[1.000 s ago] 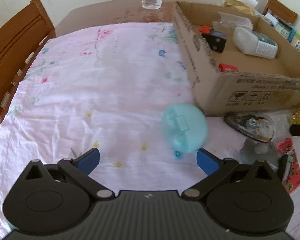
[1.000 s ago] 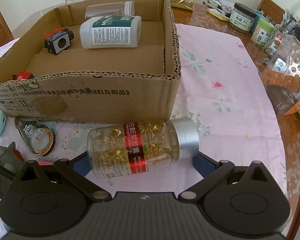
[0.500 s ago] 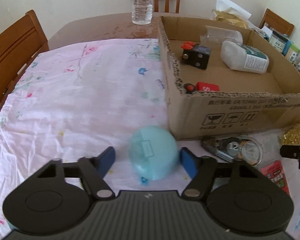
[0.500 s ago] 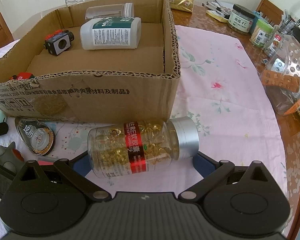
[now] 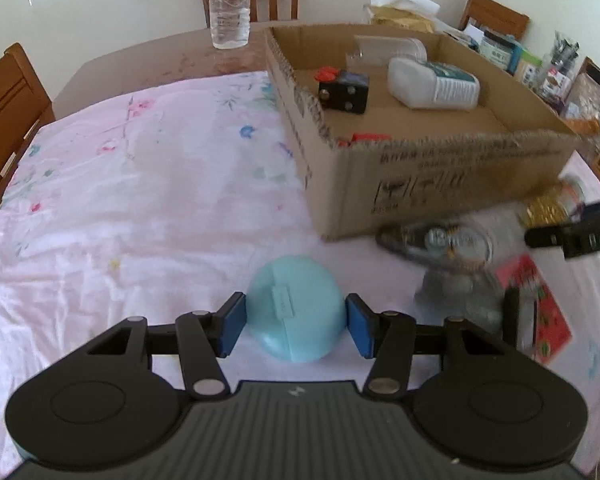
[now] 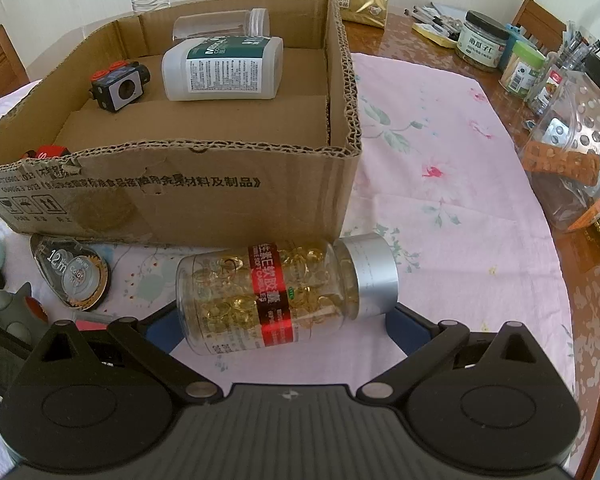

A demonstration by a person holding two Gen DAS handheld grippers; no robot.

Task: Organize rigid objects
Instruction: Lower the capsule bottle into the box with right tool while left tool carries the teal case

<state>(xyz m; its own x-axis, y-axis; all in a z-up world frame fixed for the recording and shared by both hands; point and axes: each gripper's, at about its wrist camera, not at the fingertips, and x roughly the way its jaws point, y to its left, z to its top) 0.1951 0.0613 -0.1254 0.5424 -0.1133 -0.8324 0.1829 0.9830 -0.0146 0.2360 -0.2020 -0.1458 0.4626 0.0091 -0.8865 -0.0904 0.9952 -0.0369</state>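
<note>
My left gripper (image 5: 295,322) is shut on a light blue egg-shaped case (image 5: 296,312), its blue pads touching both sides, just above the pink cloth. The cardboard box (image 5: 440,184) stands ahead to the right. It holds a white bottle (image 5: 432,84), a black cube with red knobs (image 5: 344,90) and a clear jar (image 5: 384,46). My right gripper (image 6: 278,330) is open around a lying bottle of golden capsules (image 6: 284,294) with a silver cap, in front of the box wall (image 6: 172,204).
A correction-tape dispenser (image 6: 72,274), a grey toy (image 6: 10,312) and a red card (image 5: 540,312) lie before the box. A water bottle (image 5: 230,4) stands behind it. Jars and packets (image 6: 516,56) crowd the table's right side. Wooden chairs (image 5: 8,96) surround the table.
My left gripper moved forward around the blue case and closed on it; the view swung right and lifted slightly. The right gripper and the capsule bottle have barely moved.
</note>
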